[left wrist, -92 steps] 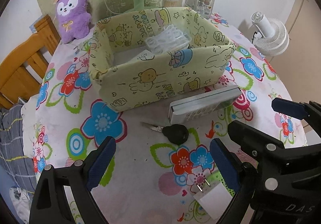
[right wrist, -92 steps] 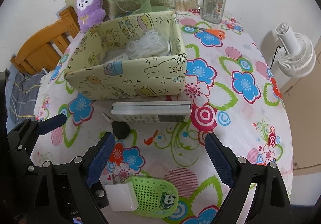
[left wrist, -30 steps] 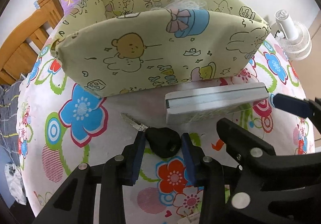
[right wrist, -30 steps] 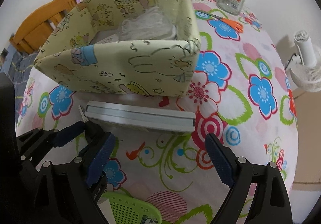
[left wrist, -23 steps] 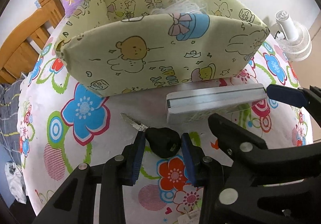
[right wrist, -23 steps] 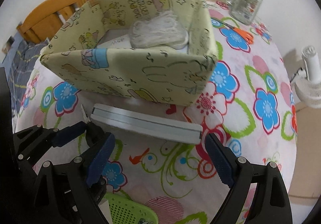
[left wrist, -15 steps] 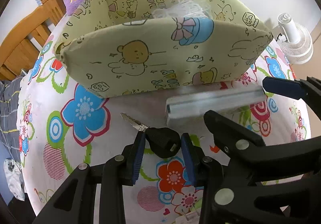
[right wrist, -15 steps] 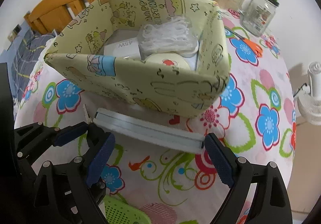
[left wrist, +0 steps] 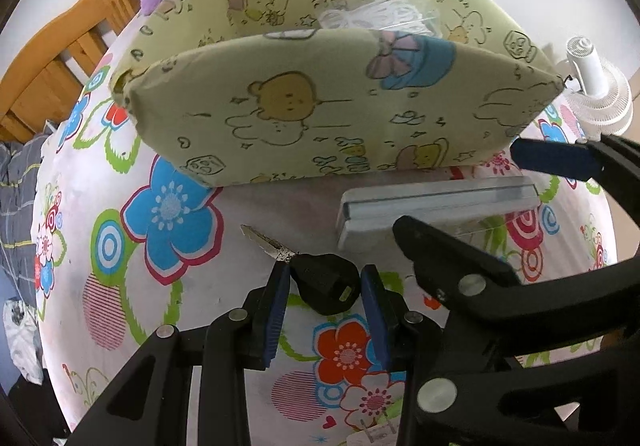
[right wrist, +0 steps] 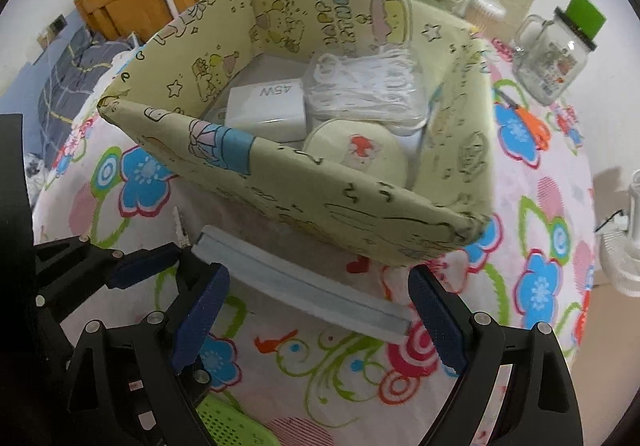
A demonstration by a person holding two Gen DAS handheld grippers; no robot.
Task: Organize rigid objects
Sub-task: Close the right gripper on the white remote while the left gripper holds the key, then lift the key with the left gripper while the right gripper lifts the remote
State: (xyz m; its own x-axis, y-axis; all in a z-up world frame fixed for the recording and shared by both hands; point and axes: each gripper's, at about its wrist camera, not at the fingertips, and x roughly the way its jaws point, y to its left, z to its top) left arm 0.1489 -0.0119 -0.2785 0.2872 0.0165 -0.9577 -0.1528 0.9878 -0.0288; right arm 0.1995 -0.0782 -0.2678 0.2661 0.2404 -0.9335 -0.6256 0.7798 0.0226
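Left tool [left wrist: 324,296]: clenched on the key [left wrist: 326,282], pads against both sides of its black head; blade points to 10 o'clock over the bench [left wrist: 248,206].

Right tool [right wrist: 316,310]: released, jaws spread wide, one pad at each end of the remote [right wrist: 300,286]; whether the pads touch it cannot be told.

Remote: grey-white, long, flat on the bench, just beside the box [right wrist: 472,150] at its 6 o'clock. In the left view the remote [left wrist: 436,202] sits at 1 o'clock from the key, near it but apart.

Box: yellow cartoon-print fabric, open top. Contents: white charger [right wrist: 266,106] marked 45W, clear case of white cord [right wrist: 364,86], round cream tin [right wrist: 356,152].

Bench, far side: jar [right wrist: 556,58] with green lid at 1 o'clock, orange scissors [right wrist: 532,122] beside it.
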